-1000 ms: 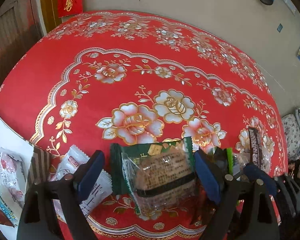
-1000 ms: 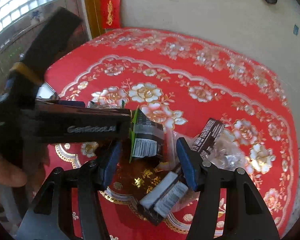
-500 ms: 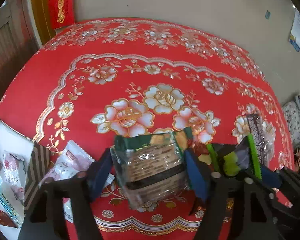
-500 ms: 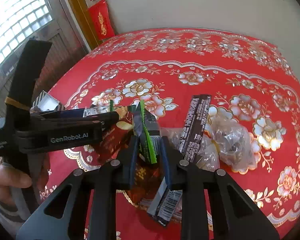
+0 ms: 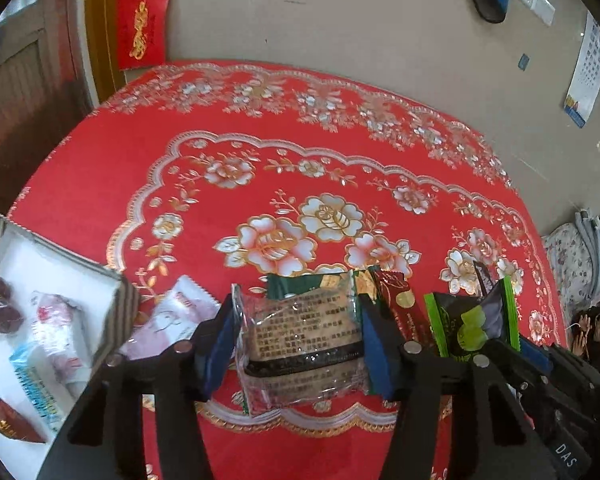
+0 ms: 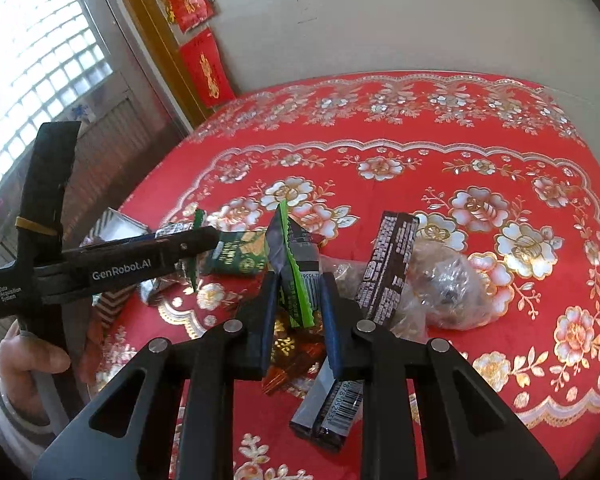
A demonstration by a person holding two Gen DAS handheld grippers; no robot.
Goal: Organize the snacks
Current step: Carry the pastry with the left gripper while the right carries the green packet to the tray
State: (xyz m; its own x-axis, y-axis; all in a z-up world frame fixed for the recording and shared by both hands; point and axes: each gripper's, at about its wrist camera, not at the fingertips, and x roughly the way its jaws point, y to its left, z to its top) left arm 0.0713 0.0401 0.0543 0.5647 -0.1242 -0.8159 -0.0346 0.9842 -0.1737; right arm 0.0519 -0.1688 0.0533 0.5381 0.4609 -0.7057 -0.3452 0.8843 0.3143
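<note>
My left gripper (image 5: 298, 348) has its blue pads pressed on both sides of a clear-and-green wrapped cake packet (image 5: 304, 340). Its jaws are still closing, and the crumpled packet hangs just above the red flowered tablecloth (image 5: 260, 184). In the right wrist view the same packet (image 6: 240, 258) shows at the left gripper's tip. My right gripper (image 6: 298, 304) is shut on a dark packet with a bright green edge (image 6: 294, 256), held upright above the snack pile. That packet (image 5: 472, 324) also appears at the right of the left wrist view.
A white box (image 5: 52, 256) at the left holds several wrapped snacks. A pink-white packet (image 5: 168, 316) lies beside it. A long dark bar (image 6: 388, 264), a clear bag (image 6: 444, 288), a barcoded bar (image 6: 332, 412) and a red-gold packet (image 6: 292, 354) lie under the right gripper. A person's hand (image 6: 28, 356) holds the left gripper.
The left jaws narrowed onto the cake packet and raised it off the cloth. The right jaws shut on the green-edged packet and lifted it upright.
</note>
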